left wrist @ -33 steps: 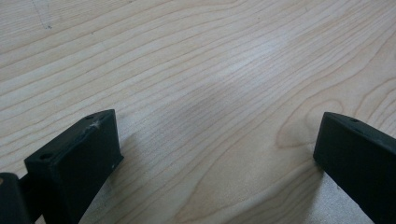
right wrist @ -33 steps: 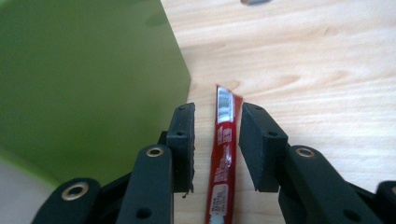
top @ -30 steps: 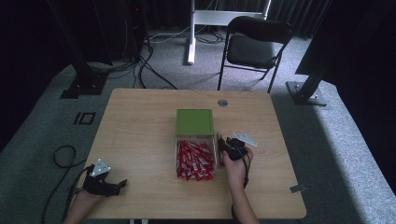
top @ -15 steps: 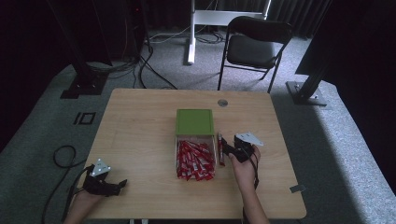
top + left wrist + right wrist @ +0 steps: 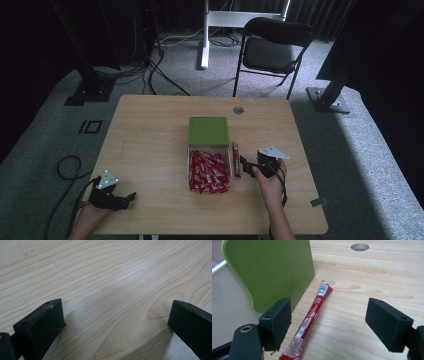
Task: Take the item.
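Resting at the near left corner of the table, about seven o'clock in the high view, the left gripper sits in the person's left hand. In the left gripper view its jaws stand wide apart with bare wood between them, so it grips nothing.

Over at about four o'clock in the high view, the right gripper is in the right hand. Its jaws have just been opening and now stand wide, let go of everything. In the right gripper view one red stick packet lies flat on the wood between the jaws, close by the left jaw and not touched by either one. It runs from six o'clock up toward twelve o'clock.

In the high view that red stick packet lies just beside the right wall of the clear box, which holds a heap of red packets.

Farther off, at twelve o'clock from the heap, the green lid stands open at the back of the box. Beyond it is a small round hole in the table. Past the table stands a black chair.
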The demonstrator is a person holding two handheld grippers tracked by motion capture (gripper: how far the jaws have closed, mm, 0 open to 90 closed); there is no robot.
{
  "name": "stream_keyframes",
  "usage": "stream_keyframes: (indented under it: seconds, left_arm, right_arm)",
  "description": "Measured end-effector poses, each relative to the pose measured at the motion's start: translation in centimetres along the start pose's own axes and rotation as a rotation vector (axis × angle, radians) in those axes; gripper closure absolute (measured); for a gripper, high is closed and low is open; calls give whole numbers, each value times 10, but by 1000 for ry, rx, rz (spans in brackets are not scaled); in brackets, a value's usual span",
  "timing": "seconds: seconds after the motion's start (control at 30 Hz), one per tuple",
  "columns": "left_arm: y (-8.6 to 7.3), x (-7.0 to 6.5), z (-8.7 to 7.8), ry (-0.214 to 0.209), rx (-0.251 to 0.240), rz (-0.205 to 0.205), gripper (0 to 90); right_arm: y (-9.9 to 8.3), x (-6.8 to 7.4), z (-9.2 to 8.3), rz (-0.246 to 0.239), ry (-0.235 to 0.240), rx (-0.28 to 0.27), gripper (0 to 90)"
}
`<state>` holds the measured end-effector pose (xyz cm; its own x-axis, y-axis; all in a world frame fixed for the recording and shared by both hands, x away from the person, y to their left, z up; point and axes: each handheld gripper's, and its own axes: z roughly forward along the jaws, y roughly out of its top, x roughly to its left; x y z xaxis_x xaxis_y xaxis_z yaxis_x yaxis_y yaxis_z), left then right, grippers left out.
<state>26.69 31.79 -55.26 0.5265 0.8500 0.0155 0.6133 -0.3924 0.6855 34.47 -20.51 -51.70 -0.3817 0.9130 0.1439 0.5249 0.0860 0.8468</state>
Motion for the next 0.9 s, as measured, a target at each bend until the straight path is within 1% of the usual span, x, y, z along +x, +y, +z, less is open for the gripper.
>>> stream_keyframes:
  seconds: [0.03, 0.07, 0.13, 0.2, 0.23, 0.3, 0.33, 0.37, 0.43, 0.53, 0.67, 0.73, 0.8, 0.9]
  left_arm:
    - [0, 0, 0, -1, 0, -1, 14]
    - [0, 0, 0, 0, 0, 0, 14]
    - [0, 0, 0, 0, 0, 1, 14]
    - [0, 0, 0, 0, 0, 1, 14]
    - [0, 0, 0, -1, 0, 0, 14]
    - [0, 0, 0, 0, 0, 2, 14]
    - [0, 0, 0, 0, 0, 1, 14]
    - [0, 0, 0, 0, 0, 1, 14]
    - [0, 0, 0, 0, 0, 1, 14]
    - [0, 0, 0, 0, 0, 1, 14]
    - [0, 0, 0, 0, 0, 2, 14]
    - [0, 0, 0, 0, 0, 1, 14]
    - [0, 0, 0, 0, 0, 2, 14]
    - [0, 0, 0, 0, 0, 2, 14]
  right_arm:
    - [-1, -1, -1, 2, 0, 0, 213]
    - [-2, -2, -2, -6, -7, 7, 213]
    - [-4, -5, -4, -13, -6, 10, 213]
    - [-6, -8, -6, 3, -9, 13, 217]
    - [-7, -9, -7, -1, -12, 11, 226]
    - [-10, -10, -8, -30, -19, 10, 227]
    - [-12, -10, -9, -37, -4, 9, 224]
    - [-14, -11, -10, -45, 22, 14, 208]
    - [-18, -13, -13, -65, 31, 43, 199]
    - [-23, -18, -18, -47, 25, 44, 200]
    - [-29, -27, -27, -50, 5, 51, 200]
    - [-31, -32, -32, -39, 2, 51, 201]
    - [-34, -36, -37, -42, 2, 64, 230]
    - [-38, -41, -42, -41, -4, 69, 223]
